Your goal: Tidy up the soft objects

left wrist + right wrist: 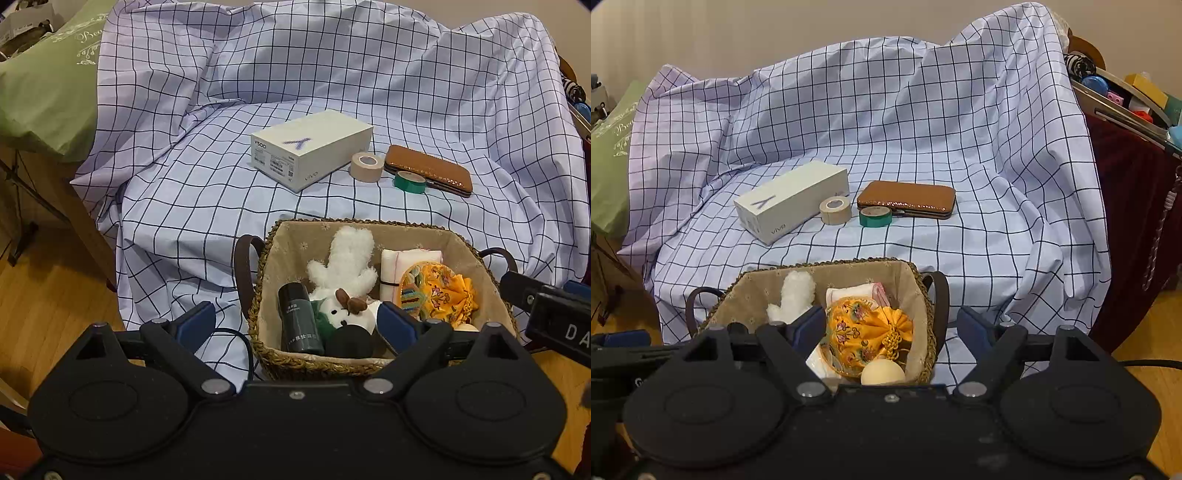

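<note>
While both grippers (297, 328) (892, 332) gape empty, the basket (266, 258) holds a plush toy (347, 273), dark bottle (301, 321), yellow pouch (437, 290).

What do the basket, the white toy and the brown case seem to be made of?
Basket: braided straw or seagrass by its twisted rim, with a printed beige cloth lining. White toy: fluffy plush, long pile. Brown case: probably leather or an imitation, smooth and slightly glossy, with a metal clasp edge.
</note>
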Tool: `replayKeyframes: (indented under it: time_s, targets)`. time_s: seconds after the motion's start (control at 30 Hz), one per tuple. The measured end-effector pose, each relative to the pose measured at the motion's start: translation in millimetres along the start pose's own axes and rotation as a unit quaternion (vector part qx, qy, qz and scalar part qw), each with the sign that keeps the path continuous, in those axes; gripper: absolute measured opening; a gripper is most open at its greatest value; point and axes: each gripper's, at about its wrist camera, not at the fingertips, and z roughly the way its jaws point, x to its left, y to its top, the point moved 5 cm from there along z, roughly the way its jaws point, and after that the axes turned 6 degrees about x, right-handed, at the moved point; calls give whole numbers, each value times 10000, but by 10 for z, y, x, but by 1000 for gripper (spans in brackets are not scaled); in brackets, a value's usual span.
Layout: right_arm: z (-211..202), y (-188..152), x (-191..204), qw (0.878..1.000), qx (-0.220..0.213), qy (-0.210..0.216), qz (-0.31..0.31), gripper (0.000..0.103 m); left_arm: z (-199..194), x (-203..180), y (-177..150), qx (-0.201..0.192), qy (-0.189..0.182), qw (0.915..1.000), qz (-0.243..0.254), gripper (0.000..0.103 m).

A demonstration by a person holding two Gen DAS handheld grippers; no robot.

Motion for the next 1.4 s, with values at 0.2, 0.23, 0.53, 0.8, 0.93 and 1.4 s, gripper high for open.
replayKeyframes:
  time_s: [0.2,0.23,0.53,0.8,0.93,1.4]
  targets:
    - [-3,-42,-11,10000,77,-29,-14,78,-17,1,-13,-6,15,10000,23,91]
    - [0,-48,-18,9999,96,-39,-5,78,-21,1,-16,-12,26,10000,32,91]
    - [42,-76,-86,9996,230,-117,86,78,-35,-11,-23,-26,61,10000,61,92]
    - [44,-74,-92,9996,256,-105,91,78,-33,-9,-22,-29,50,10000,42,92]
    - [52,-79,-97,9995,281,-111,110,79,-33,-7,-15,-51,52,10000,27,92]
    - [136,-99,-167,9987,428,-98,257,80,10,-87,-2,44,35,9997,230,93]
